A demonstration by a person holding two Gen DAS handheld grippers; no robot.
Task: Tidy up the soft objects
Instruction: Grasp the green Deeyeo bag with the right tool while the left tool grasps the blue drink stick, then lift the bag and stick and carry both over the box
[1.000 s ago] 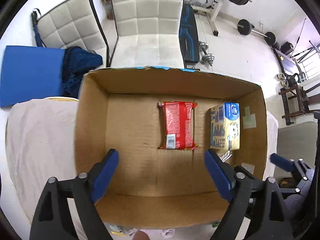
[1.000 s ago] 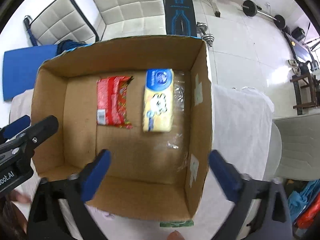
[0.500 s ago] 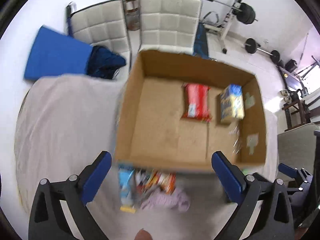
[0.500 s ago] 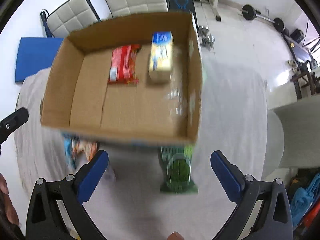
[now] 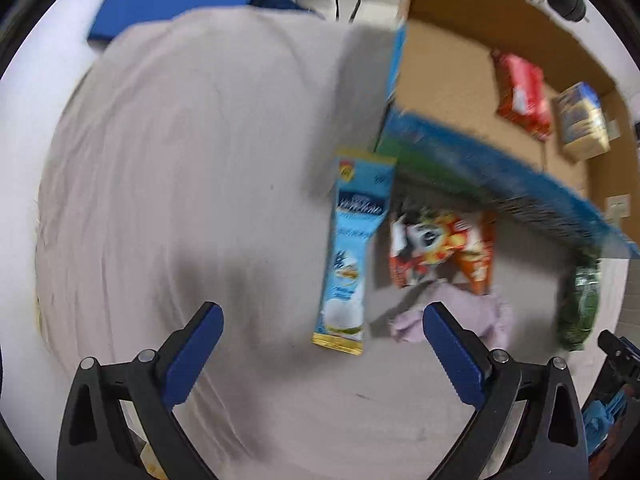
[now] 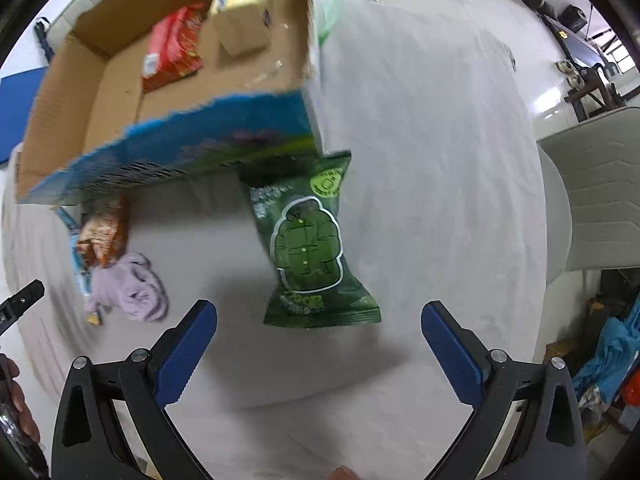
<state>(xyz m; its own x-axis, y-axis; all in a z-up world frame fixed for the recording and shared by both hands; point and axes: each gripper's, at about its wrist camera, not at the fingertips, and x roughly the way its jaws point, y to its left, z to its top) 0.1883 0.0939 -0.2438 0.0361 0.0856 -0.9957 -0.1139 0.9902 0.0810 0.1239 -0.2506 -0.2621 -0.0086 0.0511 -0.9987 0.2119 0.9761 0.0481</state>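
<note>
Green crinkly snack pouch beside cardboard box: your released right hand-held gripper may pinch slippery foil, dropping it.

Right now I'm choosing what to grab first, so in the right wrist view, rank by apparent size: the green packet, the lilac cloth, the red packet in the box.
1. green packet, clearly largest, though nearest the camera.
2. lilac cloth and red packet look alike; the red one sits farther away, so I won't rank them.

Left gripper jaws apart above light-blue packet beside cardboard box
</note>
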